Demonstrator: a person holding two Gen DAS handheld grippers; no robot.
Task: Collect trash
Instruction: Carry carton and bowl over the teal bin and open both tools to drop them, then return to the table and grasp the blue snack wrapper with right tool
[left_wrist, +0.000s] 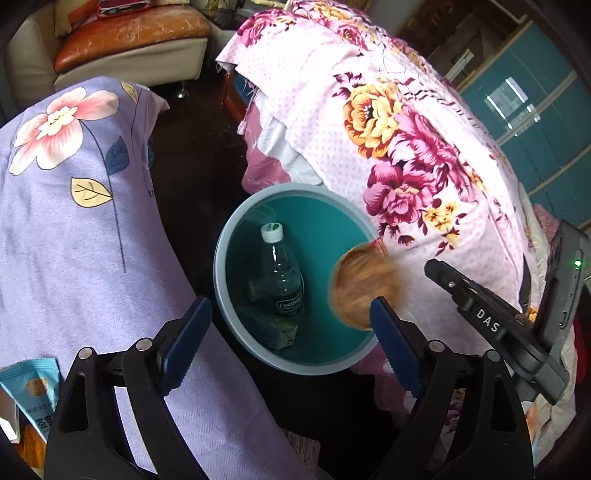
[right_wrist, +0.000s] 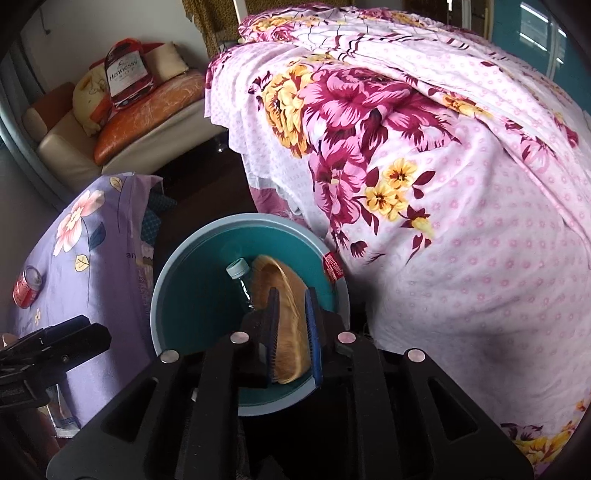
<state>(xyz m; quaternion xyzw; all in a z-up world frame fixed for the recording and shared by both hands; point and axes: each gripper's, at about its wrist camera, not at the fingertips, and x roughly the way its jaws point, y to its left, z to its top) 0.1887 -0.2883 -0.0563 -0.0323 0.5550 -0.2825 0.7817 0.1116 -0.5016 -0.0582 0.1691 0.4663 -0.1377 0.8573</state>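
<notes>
A round teal trash bin (left_wrist: 236, 221) (right_wrist: 173, 280) stands on the dark floor between two cloth-covered surfaces. Inside lie a clear plastic bottle (left_wrist: 282, 269) (right_wrist: 242, 280) with a white cap and a green carton (left_wrist: 275, 328). My right gripper (right_wrist: 291, 321) is shut on a round tan snack packet (right_wrist: 286, 314) with a red tab, held over the bin's right rim; the packet looks blurred in the left wrist view (left_wrist: 364, 284). My left gripper (left_wrist: 291, 332) is open and empty above the bin's near edge. A red soda can (right_wrist: 26, 288) stands on the purple cloth.
A purple floral cloth (left_wrist: 74, 221) (right_wrist: 96, 236) covers the surface to the left, with a blue wrapper (left_wrist: 35, 391) at its near edge. A pink floral sheet (left_wrist: 406, 147) (right_wrist: 443, 184) covers the bed on the right. A sofa (left_wrist: 129, 40) stands at the back.
</notes>
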